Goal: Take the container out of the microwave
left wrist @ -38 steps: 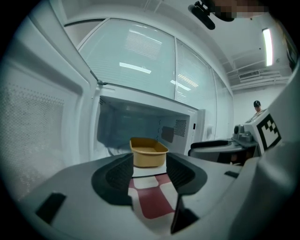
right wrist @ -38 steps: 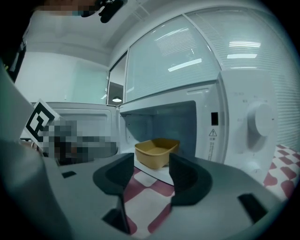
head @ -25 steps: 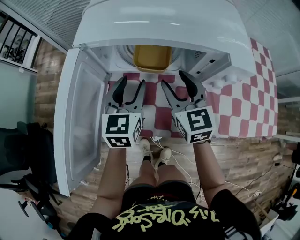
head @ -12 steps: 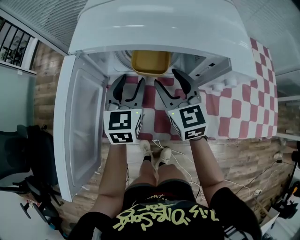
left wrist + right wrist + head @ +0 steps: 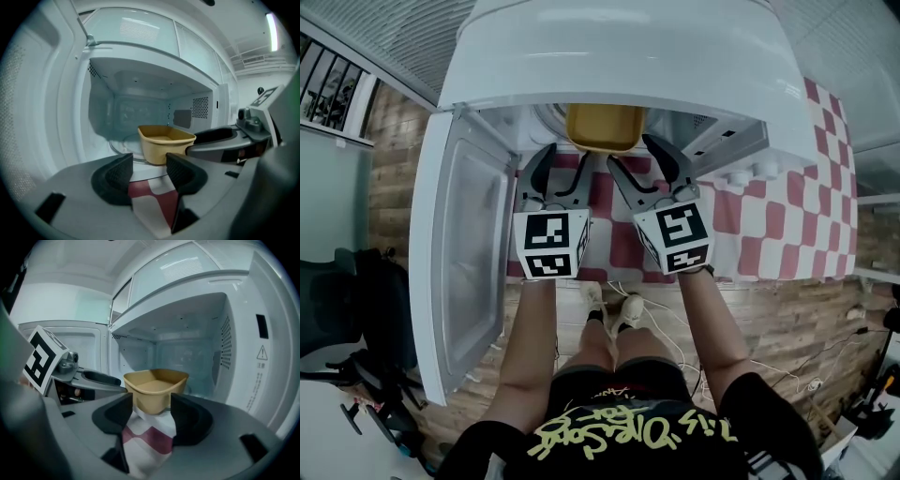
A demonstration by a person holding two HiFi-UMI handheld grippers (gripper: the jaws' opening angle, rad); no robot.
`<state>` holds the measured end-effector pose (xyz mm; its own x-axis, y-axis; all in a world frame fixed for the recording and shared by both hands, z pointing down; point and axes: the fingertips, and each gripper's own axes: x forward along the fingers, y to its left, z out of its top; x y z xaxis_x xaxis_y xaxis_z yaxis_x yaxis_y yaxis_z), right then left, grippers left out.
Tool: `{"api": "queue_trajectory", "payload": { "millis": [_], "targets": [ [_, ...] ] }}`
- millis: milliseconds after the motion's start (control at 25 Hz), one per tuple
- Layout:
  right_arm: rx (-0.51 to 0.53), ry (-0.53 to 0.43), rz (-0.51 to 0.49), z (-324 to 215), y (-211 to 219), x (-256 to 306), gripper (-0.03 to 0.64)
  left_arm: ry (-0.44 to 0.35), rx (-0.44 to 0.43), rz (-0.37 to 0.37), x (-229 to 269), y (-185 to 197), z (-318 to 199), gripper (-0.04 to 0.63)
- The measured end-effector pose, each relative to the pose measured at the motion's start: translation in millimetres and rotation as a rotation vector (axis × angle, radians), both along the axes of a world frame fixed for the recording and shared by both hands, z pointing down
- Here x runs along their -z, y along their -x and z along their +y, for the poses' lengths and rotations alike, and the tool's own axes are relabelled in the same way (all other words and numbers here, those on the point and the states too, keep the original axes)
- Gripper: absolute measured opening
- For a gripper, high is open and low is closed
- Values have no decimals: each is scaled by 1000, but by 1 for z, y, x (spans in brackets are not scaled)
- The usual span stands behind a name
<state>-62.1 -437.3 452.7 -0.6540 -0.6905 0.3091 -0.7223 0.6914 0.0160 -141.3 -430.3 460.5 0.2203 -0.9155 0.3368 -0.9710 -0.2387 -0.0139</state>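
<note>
A yellow-tan plastic container sits on the glass turntable inside the open white microwave. It also shows in the left gripper view and the right gripper view. My left gripper hovers open just in front of the cavity, left of the container, jaws apart with nothing between them. My right gripper is open too, its jaws aimed at the container's near wall, close to it but apart from it.
The microwave door hangs open at the left. A red and white checked cloth covers the counter under the microwave. Cables trail on the wooden floor by the person's feet.
Both grippers have moved forward toward the microwave opening, the right one nearer the container. Both stay open.
</note>
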Motion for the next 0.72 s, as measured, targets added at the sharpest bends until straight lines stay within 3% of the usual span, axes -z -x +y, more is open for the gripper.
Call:
{"api": "queue_trajectory", "payload": {
  "millis": [320,720],
  "targets": [
    [7,20,-19,-4,3,-5,238,-15,-68,-14,-4,-8,-4,210],
    [11,27,-49,-8,2,-5,238,2,-93,5,-2,-12,-10,210]
  ]
}}
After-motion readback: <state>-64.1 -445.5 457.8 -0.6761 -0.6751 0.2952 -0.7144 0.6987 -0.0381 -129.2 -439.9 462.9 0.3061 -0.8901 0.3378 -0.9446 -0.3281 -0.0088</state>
